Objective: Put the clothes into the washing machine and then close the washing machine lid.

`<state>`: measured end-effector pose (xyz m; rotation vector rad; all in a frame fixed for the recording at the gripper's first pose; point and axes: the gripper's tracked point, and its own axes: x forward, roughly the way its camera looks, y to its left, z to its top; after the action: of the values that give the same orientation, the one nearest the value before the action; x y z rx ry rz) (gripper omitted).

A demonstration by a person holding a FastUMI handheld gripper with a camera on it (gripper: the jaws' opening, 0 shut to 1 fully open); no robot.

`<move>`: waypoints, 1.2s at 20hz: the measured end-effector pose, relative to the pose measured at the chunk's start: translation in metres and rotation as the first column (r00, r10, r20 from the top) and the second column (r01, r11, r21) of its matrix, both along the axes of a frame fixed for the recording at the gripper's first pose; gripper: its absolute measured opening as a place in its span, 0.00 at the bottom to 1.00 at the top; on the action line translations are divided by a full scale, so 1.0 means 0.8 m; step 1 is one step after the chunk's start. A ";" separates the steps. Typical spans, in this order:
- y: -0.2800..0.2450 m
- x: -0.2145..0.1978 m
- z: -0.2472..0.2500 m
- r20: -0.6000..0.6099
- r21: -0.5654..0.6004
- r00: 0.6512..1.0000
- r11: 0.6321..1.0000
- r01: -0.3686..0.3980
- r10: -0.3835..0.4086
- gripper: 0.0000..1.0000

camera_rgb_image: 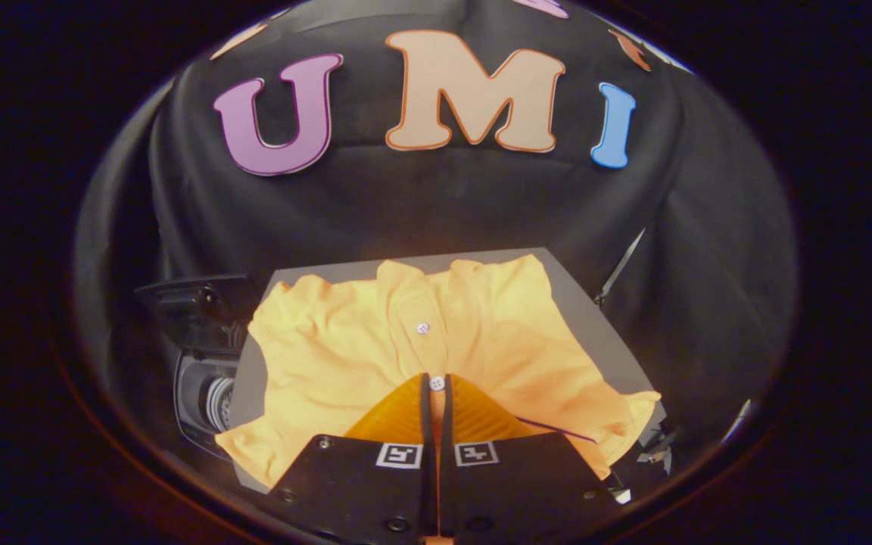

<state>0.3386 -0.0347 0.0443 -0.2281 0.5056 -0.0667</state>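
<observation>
Nearest the lens, the two-finger gripper [436,386] points straight ahead toward twelve o'clock, its two flat mounting plates side by side, each carrying a small square black-and-white marker. Both fingers are drawn together until only a thin dark slit separates them. Their tips rest over the button placket of the shirt, right by a small white button [437,383], but whether any fabric is actually pinched in that slit cannot be told.

Working from nine o'clock across: a dark washing machine [205,363] sits low beside the table, its black lid [190,306] raised and tilted back, with a round ribbed opening [216,401] showing below it. Next to it, at centre, is a flat grey square tabletop [595,318], its bare corner showing toward two o'clock. Spread on that tabletop lies the bright yellow short-sleeved cotton shirt [330,348], front up and rumpled, one sleeve reaching toward eight o'clock over the table's edge nearest the machine, the other toward four o'clock. A second white button [422,328] sits on the placket just beyond the fingertips, and the collar end lies farthest away at twelve o'clock.

Black draped cloth [421,204] forms the booth's wall behind and around the table, hanging in soft folds toward three o'clock.
</observation>
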 end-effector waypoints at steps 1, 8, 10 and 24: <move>0.005 -0.005 0.005 0.005 -0.001 1.000 1.000 0.006 -0.006 0.02; 0.048 -0.050 0.072 0.118 0.020 0.993 1.000 0.001 -0.003 0.02; 0.069 -0.065 0.094 0.157 0.014 0.988 1.000 -0.013 0.010 0.02; 0.279 -0.143 0.109 0.218 0.046 0.956 0.976 -0.213 0.198 0.01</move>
<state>0.2242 0.1885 0.1313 -0.2018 0.2681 0.1290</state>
